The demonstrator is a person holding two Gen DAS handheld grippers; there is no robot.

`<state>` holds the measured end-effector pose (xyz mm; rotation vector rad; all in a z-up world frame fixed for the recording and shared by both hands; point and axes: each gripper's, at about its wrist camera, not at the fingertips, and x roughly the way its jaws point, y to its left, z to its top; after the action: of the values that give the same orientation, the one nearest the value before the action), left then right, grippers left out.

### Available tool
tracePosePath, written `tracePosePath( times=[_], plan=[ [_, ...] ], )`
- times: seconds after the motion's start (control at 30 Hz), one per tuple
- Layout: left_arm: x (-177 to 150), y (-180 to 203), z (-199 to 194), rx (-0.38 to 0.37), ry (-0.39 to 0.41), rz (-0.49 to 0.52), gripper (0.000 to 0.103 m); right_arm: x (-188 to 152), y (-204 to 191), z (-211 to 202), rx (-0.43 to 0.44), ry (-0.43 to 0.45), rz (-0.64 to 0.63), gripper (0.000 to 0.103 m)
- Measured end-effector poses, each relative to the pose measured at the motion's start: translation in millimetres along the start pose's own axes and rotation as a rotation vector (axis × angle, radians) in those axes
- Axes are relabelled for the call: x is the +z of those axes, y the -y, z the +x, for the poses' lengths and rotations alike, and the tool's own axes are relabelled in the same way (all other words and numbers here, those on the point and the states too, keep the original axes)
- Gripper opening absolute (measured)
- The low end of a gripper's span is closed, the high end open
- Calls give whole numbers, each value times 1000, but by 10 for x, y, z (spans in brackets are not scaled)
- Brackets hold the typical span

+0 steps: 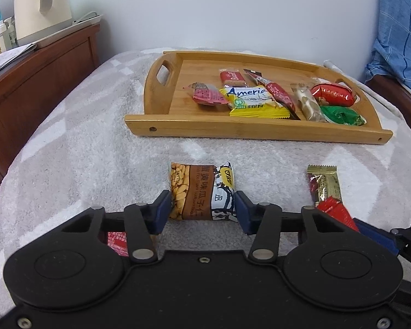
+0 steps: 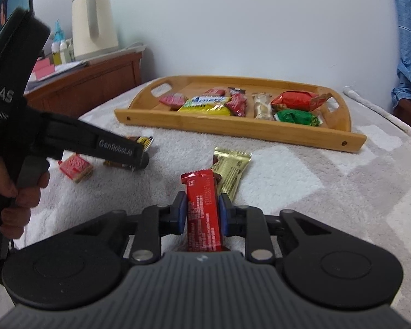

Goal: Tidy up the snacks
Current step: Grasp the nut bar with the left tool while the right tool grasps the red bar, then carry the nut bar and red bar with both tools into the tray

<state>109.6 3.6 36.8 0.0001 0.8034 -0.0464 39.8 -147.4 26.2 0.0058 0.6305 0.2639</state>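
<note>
on a bed spread with a grey and white checked towel, the left hand-held gripper pinches a brown and white sunflower-seed packet between its blue pads, just in front of the long bamboo serving tray with cut-out handles. the right hand-held gripper clamps a red foil-wrapped snack bar, nearer the viewer than the tray's front rail. a gold wrapper lies on the towel between that bar and the tray, touching the bar. a small red biscuit pack sits on the towel to the tray's front left, well apart from it. inside the tray rest a yellow packet, a red foil sweet and a green foil sweet. a cream electric kettle stands on the wooden cabinet left of the tray.
</note>
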Motion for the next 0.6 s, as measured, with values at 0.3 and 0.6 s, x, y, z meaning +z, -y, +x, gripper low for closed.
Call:
tracePosePath(
  times=[0.3, 0.6],
  plan=[
    [87, 33, -99, -1, 8, -12, 45, 85, 144, -114, -37, 100, 72, 29],
    [279, 66, -202, -24, 31, 6, 45, 235, 327, -147, -83, 163, 110, 29]
  ],
)
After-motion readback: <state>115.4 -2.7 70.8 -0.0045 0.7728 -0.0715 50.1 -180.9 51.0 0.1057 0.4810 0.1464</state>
